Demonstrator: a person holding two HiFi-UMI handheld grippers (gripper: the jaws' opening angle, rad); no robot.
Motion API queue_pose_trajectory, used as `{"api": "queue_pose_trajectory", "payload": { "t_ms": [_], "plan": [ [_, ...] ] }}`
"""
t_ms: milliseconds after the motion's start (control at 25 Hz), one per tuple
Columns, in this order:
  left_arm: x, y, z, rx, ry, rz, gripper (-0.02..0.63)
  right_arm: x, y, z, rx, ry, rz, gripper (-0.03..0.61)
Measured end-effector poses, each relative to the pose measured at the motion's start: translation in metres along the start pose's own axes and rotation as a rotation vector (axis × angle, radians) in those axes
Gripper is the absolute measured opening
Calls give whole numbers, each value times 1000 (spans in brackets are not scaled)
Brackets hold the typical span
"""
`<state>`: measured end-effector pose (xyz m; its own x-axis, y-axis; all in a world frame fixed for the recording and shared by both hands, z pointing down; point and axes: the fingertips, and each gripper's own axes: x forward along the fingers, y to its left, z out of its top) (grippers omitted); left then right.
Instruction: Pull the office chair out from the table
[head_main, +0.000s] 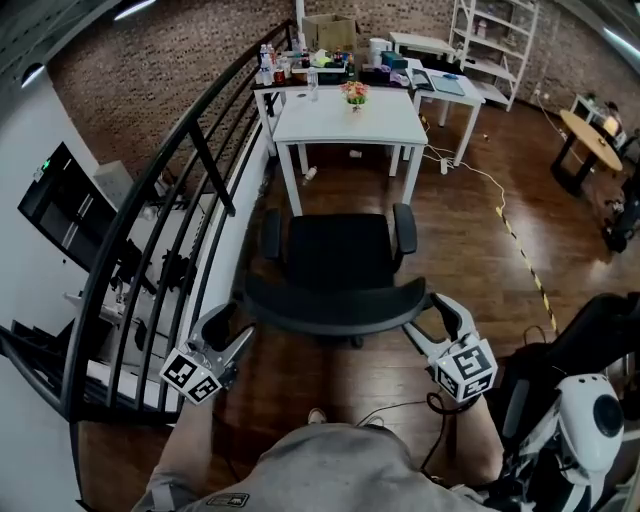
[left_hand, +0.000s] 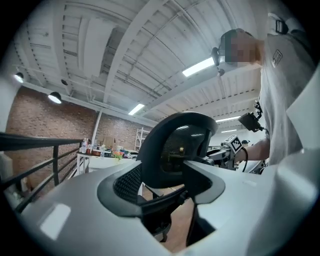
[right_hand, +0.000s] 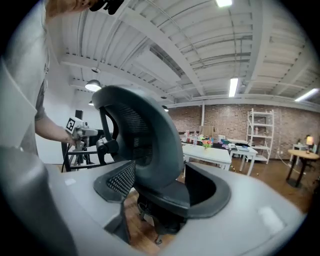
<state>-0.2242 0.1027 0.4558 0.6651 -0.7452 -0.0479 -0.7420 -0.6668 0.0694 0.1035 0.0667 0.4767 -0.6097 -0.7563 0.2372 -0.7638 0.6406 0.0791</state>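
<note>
The black office chair (head_main: 340, 250) stands on the wooden floor, clear of the white table (head_main: 350, 120), its back turned toward me. Its curved backrest (head_main: 335, 305) runs between my two grippers. My left gripper (head_main: 232, 328) is at the backrest's left end, jaws apart. In the left gripper view the backrest (left_hand: 175, 145) rises between the pads of the left gripper (left_hand: 162, 182), and I see no pad pressing on it. My right gripper (head_main: 425, 318) is open at the right end. In the right gripper view the backrest (right_hand: 145, 145) stands between the spread jaws of the right gripper (right_hand: 160, 187).
A black stair railing (head_main: 200, 170) runs along the left, close to the chair. A cluttered table (head_main: 300, 75) and white shelves (head_main: 495, 40) stand behind the white table. A cable and striped tape (head_main: 525, 255) cross the floor at right. White equipment (head_main: 590, 425) sits by my right side.
</note>
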Motion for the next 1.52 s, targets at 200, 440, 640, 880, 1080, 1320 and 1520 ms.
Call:
{"api": "queue_pose_trajectory", "payload": {
  "t_ms": [200, 440, 640, 880, 1080, 1320, 1520],
  "plan": [
    [-7, -57, -31, -70, 38, -105, 68, -17, 46, -21, 82, 33, 4, 257],
    [-1, -111, -42, -101, 58, -271, 0, -20, 115, -31, 113, 58, 94, 132],
    [3, -135, -48, -111, 84, -313, 0, -31, 138, -31, 130, 41, 143, 6],
    [2, -175, -47, -126, 81, -308, 0, -55, 168, -42, 82, 49, 273, 6],
    [3, -229, -46, -113, 91, -316, 0, -93, 179, -45, 53, 34, 353, 6],
    [-9, -281, -48, -120, 108, -274, 0, -133, 188, -58, 50, 28, 435, 6],
    [-27, -306, -54, -138, 121, -256, 0, -150, 208, -66, 39, 57, 497, 6]
  ]
}}
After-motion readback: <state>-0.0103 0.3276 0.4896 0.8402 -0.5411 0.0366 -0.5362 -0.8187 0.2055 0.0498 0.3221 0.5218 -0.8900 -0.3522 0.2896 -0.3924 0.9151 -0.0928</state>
